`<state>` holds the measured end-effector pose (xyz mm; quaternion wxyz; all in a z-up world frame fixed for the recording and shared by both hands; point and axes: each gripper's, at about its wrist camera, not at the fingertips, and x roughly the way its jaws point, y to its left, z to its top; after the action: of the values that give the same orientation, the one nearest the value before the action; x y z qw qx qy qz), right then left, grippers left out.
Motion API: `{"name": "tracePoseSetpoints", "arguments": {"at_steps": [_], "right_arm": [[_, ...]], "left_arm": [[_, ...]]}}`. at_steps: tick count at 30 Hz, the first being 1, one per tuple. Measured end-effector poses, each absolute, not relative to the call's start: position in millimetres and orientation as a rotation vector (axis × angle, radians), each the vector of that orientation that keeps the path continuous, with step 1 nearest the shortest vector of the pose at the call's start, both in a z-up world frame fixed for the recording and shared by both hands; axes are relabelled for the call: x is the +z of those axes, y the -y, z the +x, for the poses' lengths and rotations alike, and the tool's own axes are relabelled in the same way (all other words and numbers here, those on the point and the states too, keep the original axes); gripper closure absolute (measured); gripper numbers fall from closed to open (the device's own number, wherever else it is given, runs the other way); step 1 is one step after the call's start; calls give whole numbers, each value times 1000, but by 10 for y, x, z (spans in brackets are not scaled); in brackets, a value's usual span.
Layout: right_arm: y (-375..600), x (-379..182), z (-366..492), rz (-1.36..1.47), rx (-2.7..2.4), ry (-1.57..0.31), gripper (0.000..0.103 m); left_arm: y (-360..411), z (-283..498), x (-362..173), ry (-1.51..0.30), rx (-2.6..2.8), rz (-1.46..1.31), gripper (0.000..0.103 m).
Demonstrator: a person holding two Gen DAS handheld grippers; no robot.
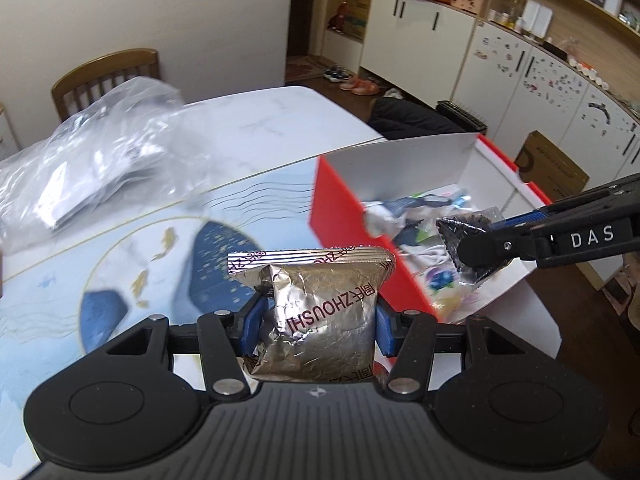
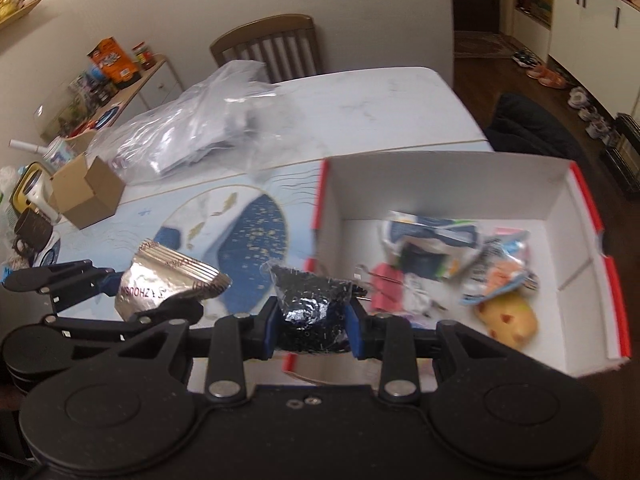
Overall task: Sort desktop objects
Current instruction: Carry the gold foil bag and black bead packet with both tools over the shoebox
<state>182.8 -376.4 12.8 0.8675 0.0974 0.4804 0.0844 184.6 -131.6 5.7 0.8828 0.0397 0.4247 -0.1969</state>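
Left tool (image 1: 318, 322) clamped on a silver foil packet (image 1: 320, 312): blue pads press both sides, packet upright, crimped seal on top, "ZHOUSHI" print readable. Packet is held off the bench, just left of the red box's near corner.

Right tool (image 2: 312, 326) clamped on a small clear bag of black granules (image 2: 314, 304), pads tight on both sides. From the left wrist view that bag hangs over the box interior, above the contents. From the right wrist view it sits over the box's near-left corner.

Red box (image 2: 616, 308), white inside, open top, stands on the right end of the bench. Inside: a loose pile of wrapped snacks and small packets, a yellow item with red spots (image 2: 508, 318) near the front, a pink piece (image 2: 386, 288), a blue-and-white wrapper (image 2: 436, 232) toward the back. Motion blur, so details unclear.

Bench (image 2: 380, 100): white marble-look top with a light blue mat (image 1: 120, 248) carrying a dark blue and gold fish pattern, under and left of both tools. Large clear plastic bag (image 1: 92, 156) with flat grey sachets lies at the far left, well apart from the box. Small brown cardboard box (image 2: 86, 194) sits at the left edge, near a dark mug (image 2: 32, 228).

Wooden chair (image 2: 268, 48) behind the bench.
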Motion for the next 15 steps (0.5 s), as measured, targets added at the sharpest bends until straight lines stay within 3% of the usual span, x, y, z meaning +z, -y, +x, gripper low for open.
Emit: {"name": "tracePoseSetpoints", "arguments": {"at_steps": [15], "right_arm": [[4495, 92, 1691, 228, 110, -992, 70]], "left_arm": [[2138, 2012, 67, -865, -499, 132, 50]]}}
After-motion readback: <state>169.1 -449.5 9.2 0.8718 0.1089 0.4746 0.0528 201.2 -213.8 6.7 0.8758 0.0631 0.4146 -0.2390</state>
